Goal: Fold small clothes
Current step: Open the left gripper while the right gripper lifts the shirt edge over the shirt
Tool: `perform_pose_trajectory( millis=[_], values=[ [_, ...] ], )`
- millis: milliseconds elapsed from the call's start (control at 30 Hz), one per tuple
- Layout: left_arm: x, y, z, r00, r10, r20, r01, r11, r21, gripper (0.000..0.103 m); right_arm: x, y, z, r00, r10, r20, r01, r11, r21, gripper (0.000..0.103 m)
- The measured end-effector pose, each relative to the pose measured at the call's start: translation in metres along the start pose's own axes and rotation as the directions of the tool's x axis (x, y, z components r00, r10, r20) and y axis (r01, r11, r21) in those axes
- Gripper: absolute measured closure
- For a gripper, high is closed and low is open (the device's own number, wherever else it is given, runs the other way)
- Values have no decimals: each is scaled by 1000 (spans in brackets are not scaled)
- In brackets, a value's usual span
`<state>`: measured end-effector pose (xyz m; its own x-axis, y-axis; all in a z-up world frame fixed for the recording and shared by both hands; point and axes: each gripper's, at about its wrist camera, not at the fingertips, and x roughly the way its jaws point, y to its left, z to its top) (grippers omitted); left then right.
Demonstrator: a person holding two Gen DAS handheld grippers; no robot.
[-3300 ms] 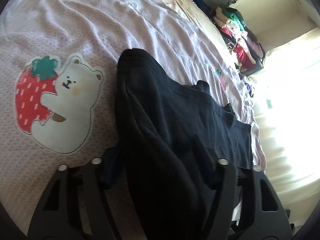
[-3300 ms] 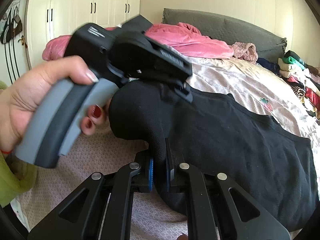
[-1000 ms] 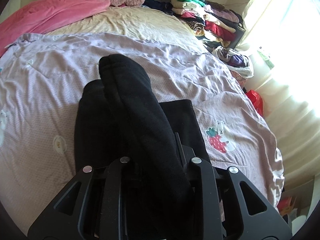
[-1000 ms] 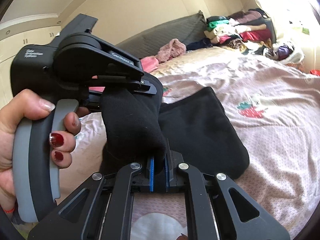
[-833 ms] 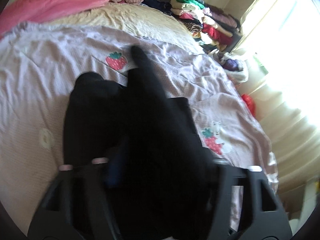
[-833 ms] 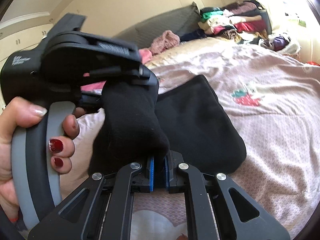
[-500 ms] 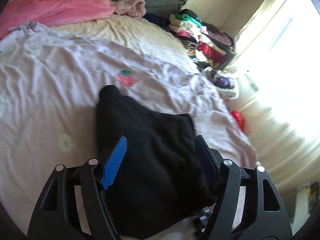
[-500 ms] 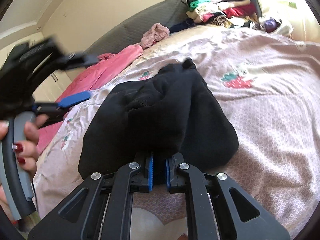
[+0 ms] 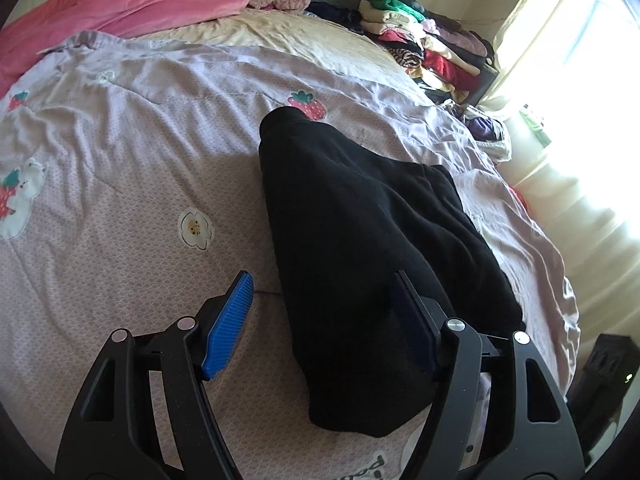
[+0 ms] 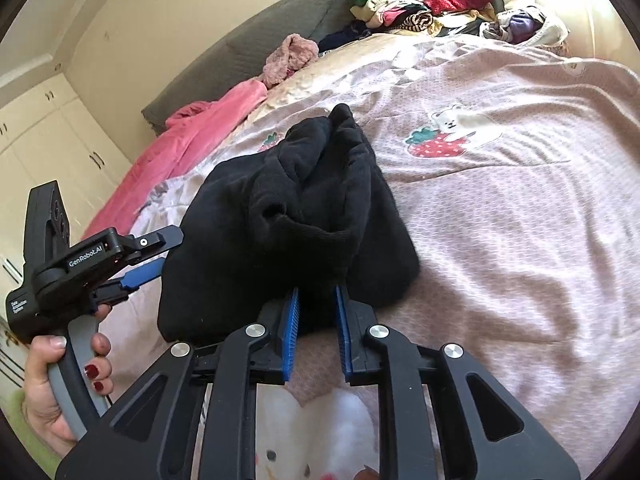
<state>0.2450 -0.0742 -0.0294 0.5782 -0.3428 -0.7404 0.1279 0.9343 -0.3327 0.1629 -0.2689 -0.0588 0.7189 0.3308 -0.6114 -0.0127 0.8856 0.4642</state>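
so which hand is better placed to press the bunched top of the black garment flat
Probably the right gripper: its opening jaws sit at the edge of the black garment, right below the bunched folds. The left gripper is open, straddling its near edge.

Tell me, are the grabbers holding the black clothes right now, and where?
The left gripper is open and holds nothing. The right gripper is opening; the near edge of the black garment sits between its pads, which no longer squeeze it.

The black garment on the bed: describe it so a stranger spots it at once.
Find the lilac quilt with strawberry and bear prints covering the bed. Mid-quilt lies a folded black garment, bunched on top. It is the only dark piece there; the pink blanket lies by the headboard.
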Motion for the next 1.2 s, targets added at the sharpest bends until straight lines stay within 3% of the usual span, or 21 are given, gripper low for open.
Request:
perform_pose_trajectory(
  millis=[167, 267, 400, 667, 933, 1033, 1067, 1200],
  values=[
    [-6, -3, -4, 1000, 23, 17, -24, 999, 38, 40, -28, 6, 8, 993, -86, 76, 91, 994, -58, 75],
    [-7, -4, -6, 999, 31, 24, -32, 998, 59, 38, -40, 11, 19, 989, -90, 114, 101, 990, -96, 66],
    [-9, -7, -9, 999, 38, 25, -40, 995, 89, 38, -47, 23, 40, 987, -81, 140, 104, 980, -169, 66],
    [-2, -17, -18, 1000, 30, -2, -29, 988, 154, 36, 14, 32, 108, 999, -6, -45, -3, 982, -188, 66],
    [1, -21, -22, 1000, 8, -16, -5, 985, 172, 36, 97, 11, 124, 964, 19, -265, -34, 998, -53, 66],
    [3, -20, -21, 1000, -2, -22, 5, 986, 166, 36, 110, 2, 124, 953, 81, -292, -82, 997, 11, 72],
    [3, -20, -21, 1000, -3, -23, 7, 986, 165, 35, 111, 1, 124, 949, 113, -295, -110, 994, 27, 87],
    [3, -22, -20, 999, -15, -31, 20, 986, 165, 36, 84, 19, 133, 972, 121, -201, -145, 983, -112, 91]
  ],
)
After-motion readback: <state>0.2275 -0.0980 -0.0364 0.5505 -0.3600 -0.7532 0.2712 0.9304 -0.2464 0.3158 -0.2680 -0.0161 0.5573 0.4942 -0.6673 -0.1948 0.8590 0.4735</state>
